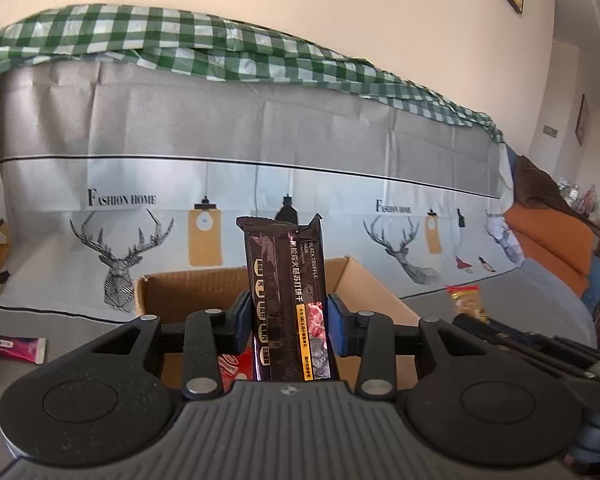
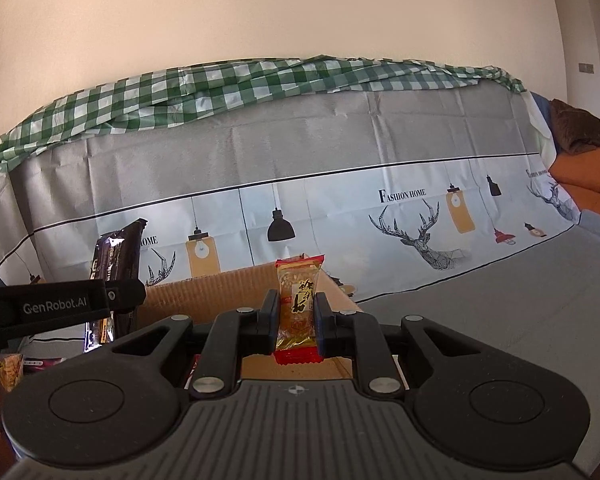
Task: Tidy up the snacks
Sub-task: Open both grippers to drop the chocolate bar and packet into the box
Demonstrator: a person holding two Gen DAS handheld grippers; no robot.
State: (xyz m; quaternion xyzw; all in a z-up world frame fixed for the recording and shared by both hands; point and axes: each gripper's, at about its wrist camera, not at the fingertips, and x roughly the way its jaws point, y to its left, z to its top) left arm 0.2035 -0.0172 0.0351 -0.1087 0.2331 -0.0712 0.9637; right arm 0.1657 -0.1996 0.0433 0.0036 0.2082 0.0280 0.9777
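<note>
Blue rubbery pads line the left gripper [image 1: 290, 326], whose matte black jaws pinch a tall, glossy dark-brown cracker packet [image 1: 286, 296] by its lower half; the packet stands upright, its crimped top edge rising above the far wall of an open corrugated cardboard box [image 1: 172, 292] just beyond the jaws. Inside that box a shiny red wrapper [image 1: 234, 366] shows beside the left finger. In the right wrist view, the right gripper [image 2: 296, 320] is pressed nearly together on a small upright snack pack [image 2: 299, 306], a crinkled clear film with red sealed ends and an amber, blocky filling, held over the near edge of the same box [image 2: 220, 292]. The left tool's black arm [image 2: 60, 304] crosses that view at the left, still showing the dark packet [image 2: 114, 256] in its grip. On the grey cloth surface [image 2: 500, 320] a pink tube-shaped pack [image 1: 20, 348] lies flat to the left of the box, well apart from it. Behind the box hangs a creased sheet [image 1: 260, 140] printed with deer heads and lamps, and a green-and-white gingham cloth [image 1: 140, 36] is bunched along its top.
</note>
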